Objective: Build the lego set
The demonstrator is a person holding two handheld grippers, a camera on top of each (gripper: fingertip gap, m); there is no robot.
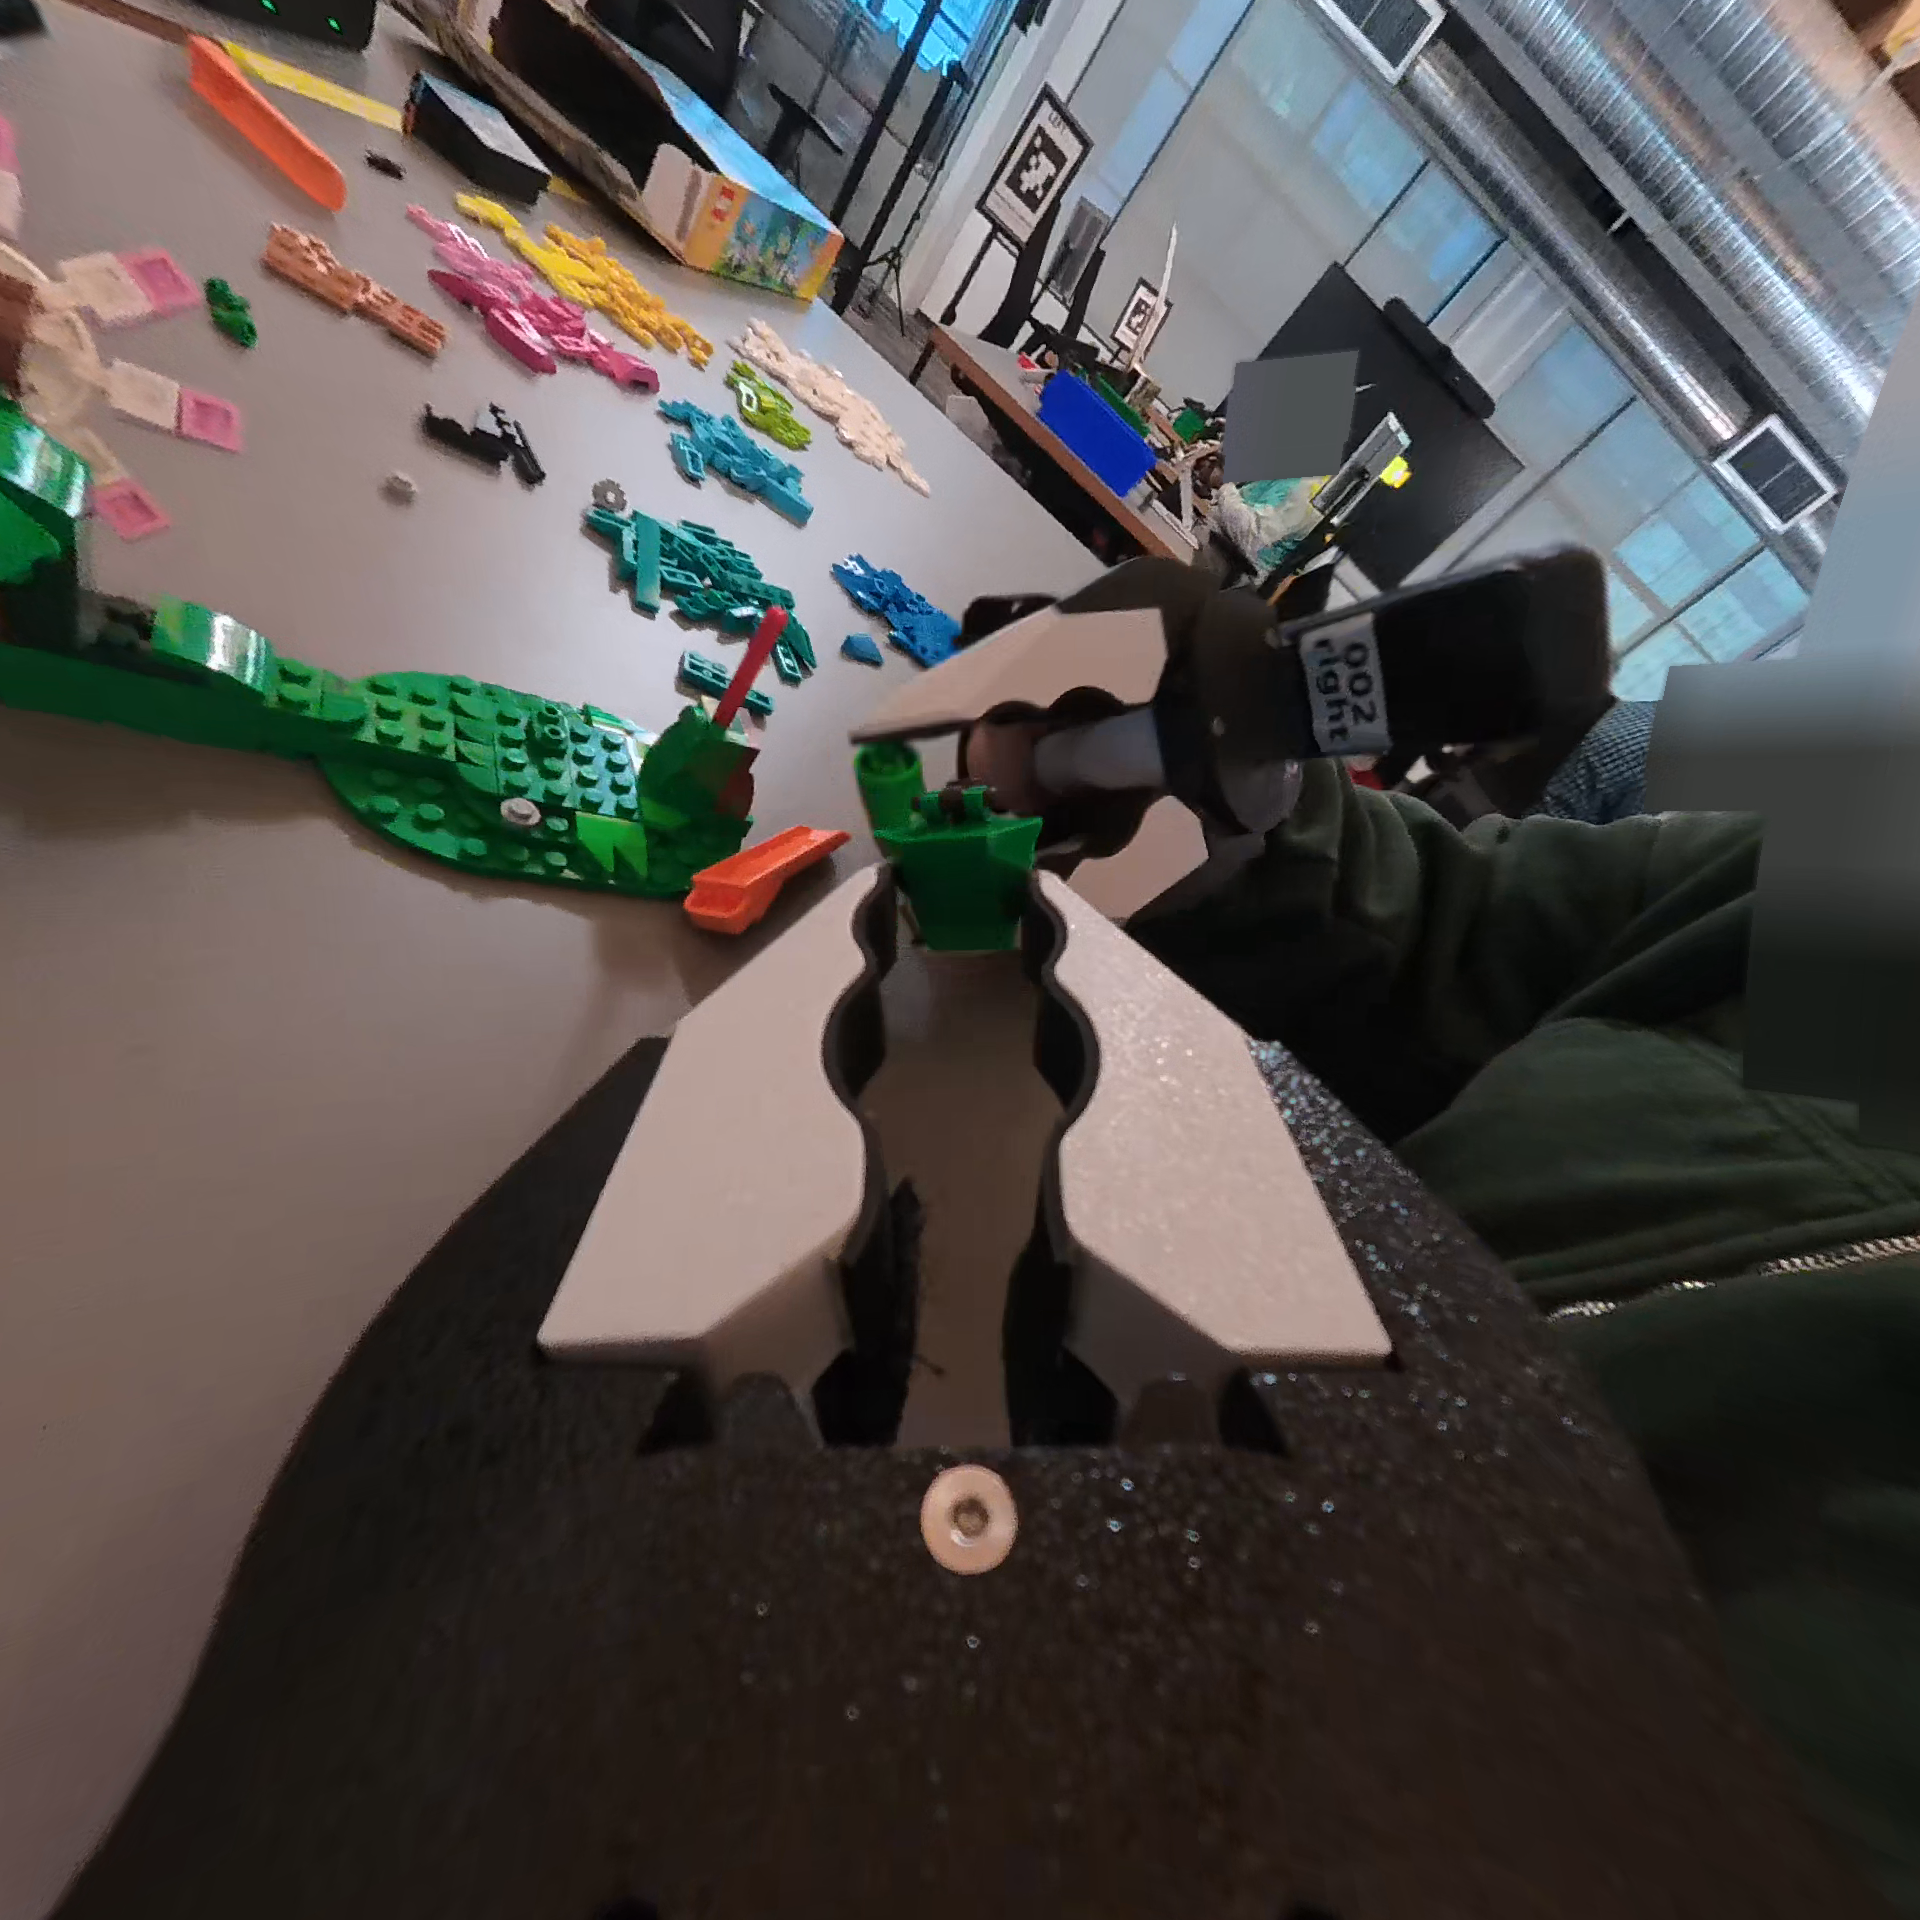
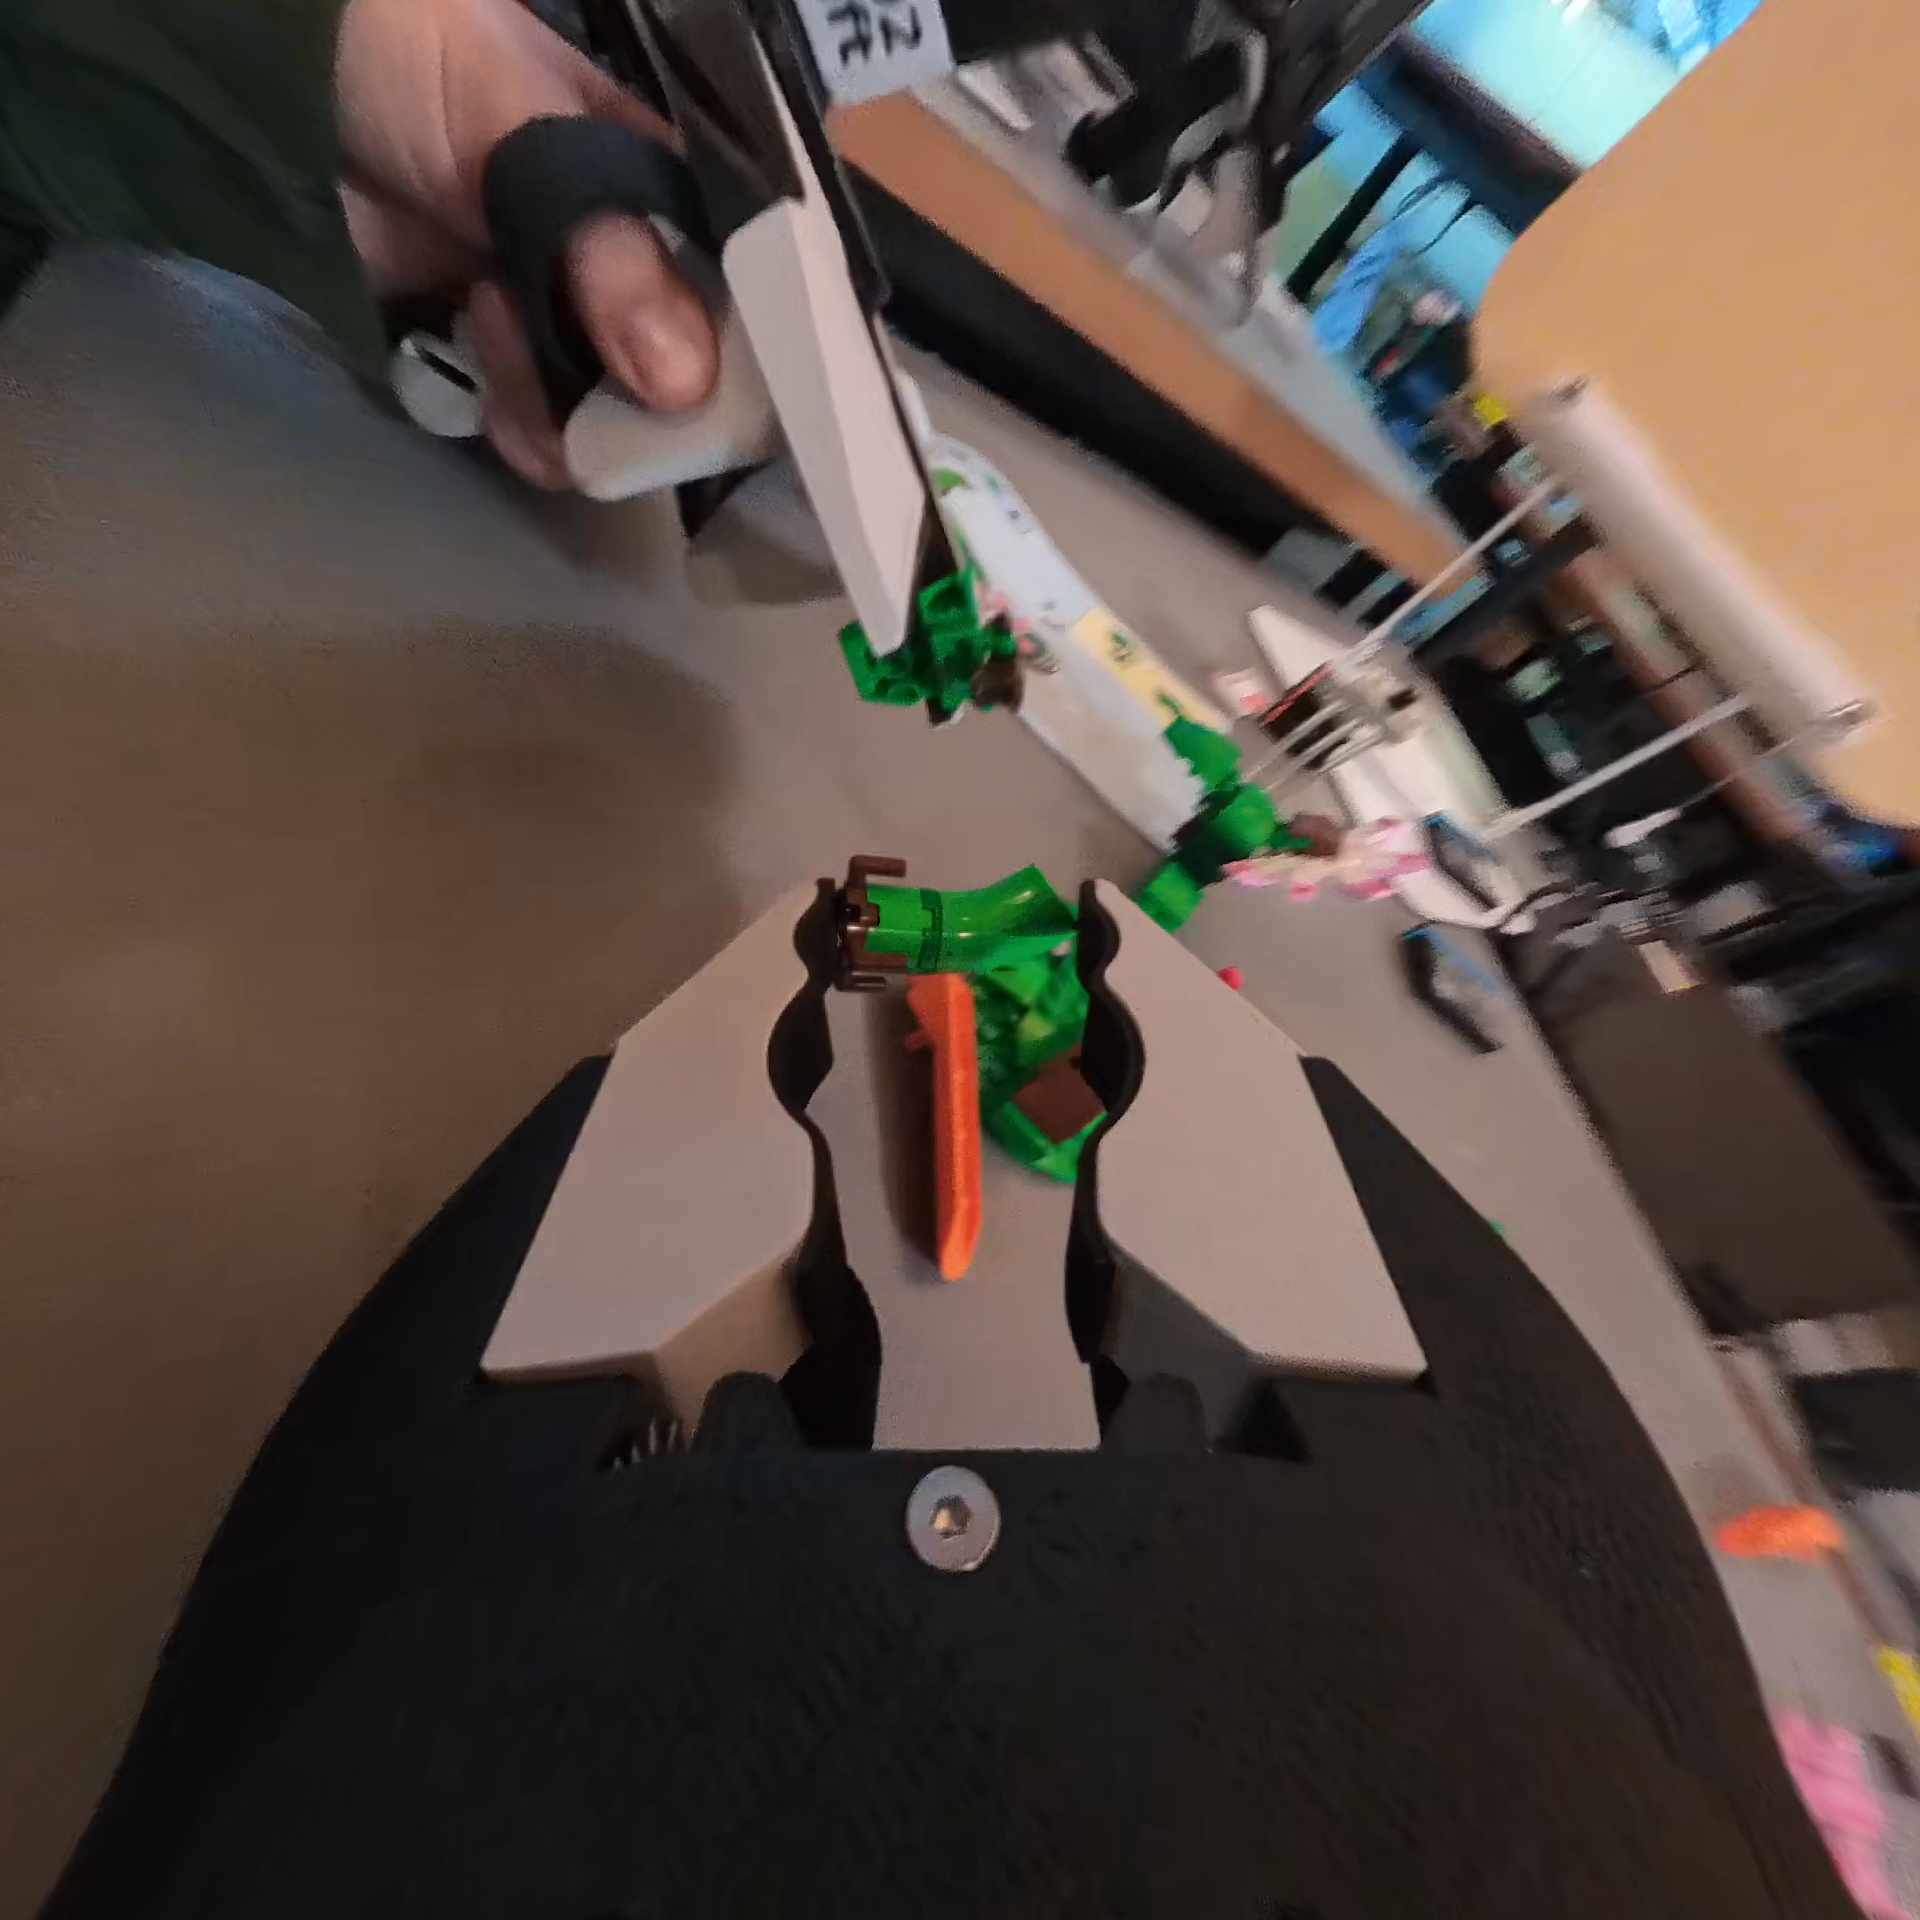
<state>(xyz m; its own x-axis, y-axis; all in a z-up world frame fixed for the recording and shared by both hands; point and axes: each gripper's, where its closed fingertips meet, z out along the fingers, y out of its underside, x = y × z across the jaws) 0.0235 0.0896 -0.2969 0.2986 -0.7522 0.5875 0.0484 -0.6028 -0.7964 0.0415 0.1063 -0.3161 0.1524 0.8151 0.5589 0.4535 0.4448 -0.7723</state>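
Observation:
My left gripper (image 1: pixel 961 878) is shut on a small green leaf-like assembly (image 1: pixel 961 909), held above the table edge. It also shows in the right wrist view (image 2: pixel 899 623), with the green assembly (image 2: pixel 935 655) at its tip. My right gripper (image 2: pixel 956 920) is shut on a curved green stem piece (image 2: pixel 966 920) with a brown clip (image 2: pixel 864 930) at one end. In the left wrist view the right gripper (image 1: pixel 914 743) holds the stem's green end (image 1: pixel 888 779) just beside the left one's assembly. A green baseplate build (image 1: pixel 468 769) lies on the table to the left.
An orange brick separator (image 1: pixel 764 878) lies by the build, also seen below my right gripper (image 2: pixel 951 1122). Sorted piles of pink (image 1: pixel 530 307), yellow (image 1: pixel 613 281), white (image 1: pixel 831 400), teal (image 1: pixel 707 582) and blue (image 1: pixel 899 613) pieces lie farther back, with the set's box (image 1: pixel 727 218). An instruction booklet (image 2: pixel 1081 675) lies beyond.

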